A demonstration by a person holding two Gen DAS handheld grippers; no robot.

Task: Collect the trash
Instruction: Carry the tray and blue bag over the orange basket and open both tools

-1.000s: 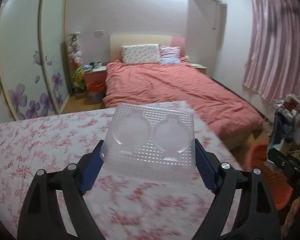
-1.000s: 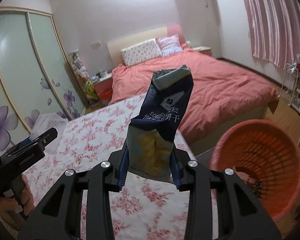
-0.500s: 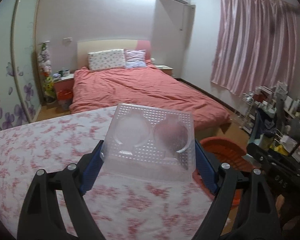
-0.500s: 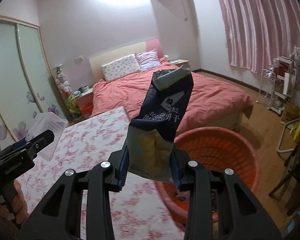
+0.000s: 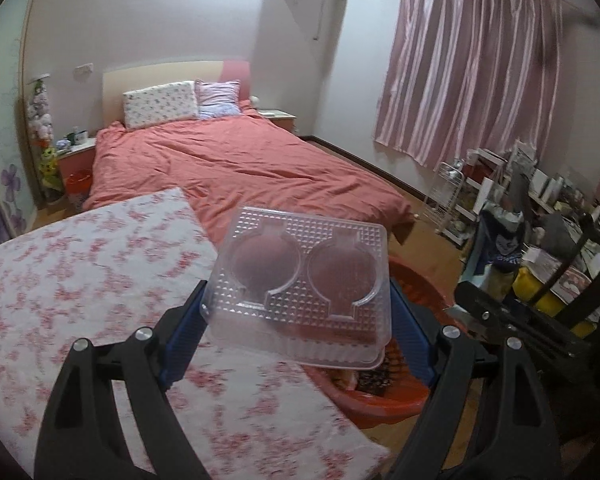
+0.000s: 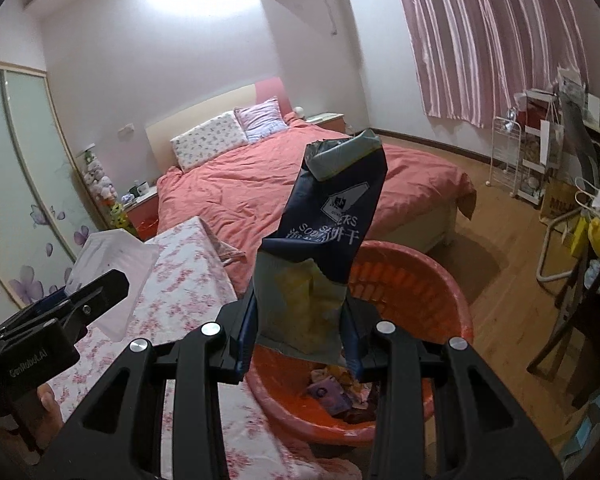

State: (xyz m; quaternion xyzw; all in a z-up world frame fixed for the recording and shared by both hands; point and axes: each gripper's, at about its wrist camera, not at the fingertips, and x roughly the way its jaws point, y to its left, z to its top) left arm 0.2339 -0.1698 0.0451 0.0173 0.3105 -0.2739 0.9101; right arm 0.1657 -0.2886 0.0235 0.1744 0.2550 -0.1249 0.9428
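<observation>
Wrapper [image 6: 320, 264] upright in right claw [image 6: 298, 336], seemingly leaning right

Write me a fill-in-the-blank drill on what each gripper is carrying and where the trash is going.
1. The left gripper is shut on a clear plastic ____.
2. The right gripper holds a dark blue snack ____.
3. The trash already collected lies in an orange ____ standing on the floor.
4. The cloth beside the orange basket is white with a pink ____ print.

Missing words: container; bag; basket; floral
</observation>
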